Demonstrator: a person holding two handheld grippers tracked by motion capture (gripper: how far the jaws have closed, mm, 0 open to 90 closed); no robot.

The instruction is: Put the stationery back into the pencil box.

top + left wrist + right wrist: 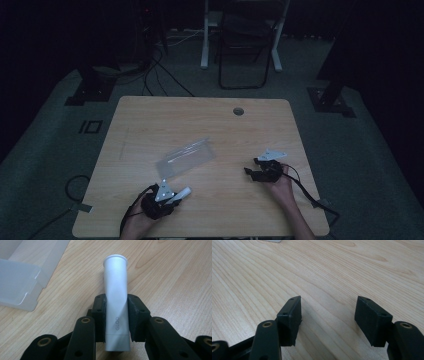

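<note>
A: Left hand first. I've got the left gripper (176, 195) low at the table's (150, 120) near-left corner, forearm coming in from the near edge, jaws pointing toward the far right.

B: Grip?

A: Clenched on a white tube (116, 300). In the left gripper view both pads press its sides just above the base end, and the tube runs straight out ahead between them. No earlier shot for me to compare.

B: Right hand?

A: Right gripper (328, 322) sits near the right edge, wrist angled in from the near-right corner, jaws facing left across the table. Released: the pads stand apart with bare wood between them.

B: Tube details?

A: Matte white, round, flared lip at the far end, a seam ring near the base, pale "GLOO" lettering along the side. It lies low over the wood; can't tell if it touches.

B: Anything else on top?

A: A clear plastic pouch (186, 157) around the table's middle, flat, flap toward the far side, well apart from the right gripper, just beyond the tube's tip.

B: Surface, room?

A: Light wood grain, rounded corners, cable hole (238, 111) near the far edge. Dim room, grey carpet, a folding chair (245, 45) beyond the far edge, cables on the floor.
</note>
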